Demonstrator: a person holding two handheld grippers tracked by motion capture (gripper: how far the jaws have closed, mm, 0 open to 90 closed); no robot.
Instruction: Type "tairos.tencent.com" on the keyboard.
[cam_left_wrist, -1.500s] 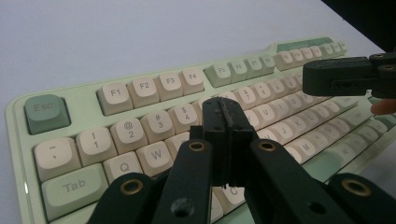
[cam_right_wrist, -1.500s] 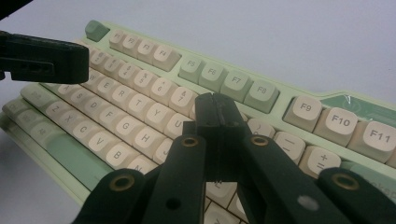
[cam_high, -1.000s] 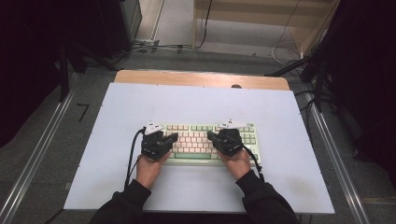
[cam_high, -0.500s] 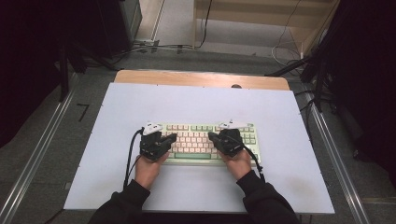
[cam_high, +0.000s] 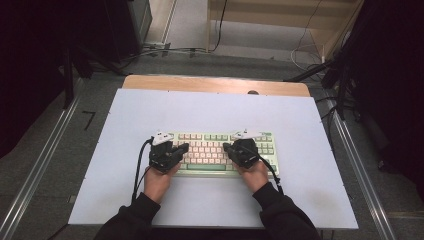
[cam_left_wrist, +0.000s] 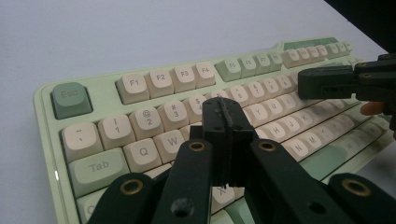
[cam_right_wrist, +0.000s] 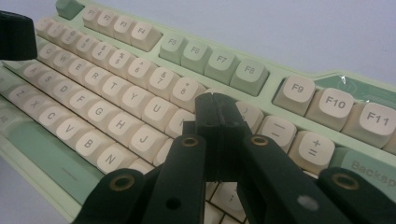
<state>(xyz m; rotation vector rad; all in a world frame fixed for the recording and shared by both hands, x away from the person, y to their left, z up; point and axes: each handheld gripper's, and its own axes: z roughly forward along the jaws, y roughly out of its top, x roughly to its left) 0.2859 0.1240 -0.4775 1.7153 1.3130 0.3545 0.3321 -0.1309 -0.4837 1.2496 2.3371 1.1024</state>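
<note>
Hovering | two closed tools: left tool (cam_high: 182, 147), right tool (cam_high: 226, 147) | one keyboard (cam_high: 210, 150)

Keyboard (cam_high: 220, 152) on table (cam_high: 210, 110), toward near edge. Left gripper (cam_high: 183, 147) over keyboard's left end, right gripper (cam_high: 226, 147) over right half; tips near.

free: bare table (cam_high: 210, 110) beyond and beside keyboard (cam_high: 210, 150) | obstacle: keyboard under both claws

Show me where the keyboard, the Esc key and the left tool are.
keyboard (cam_high: 215, 150), high view, middle key rows.
Esc key (cam_left_wrist: 70, 97), left gripper view, top face of the key.
left tool (cam_left_wrist: 227, 122), left gripper view, between its shut tips.
</note>
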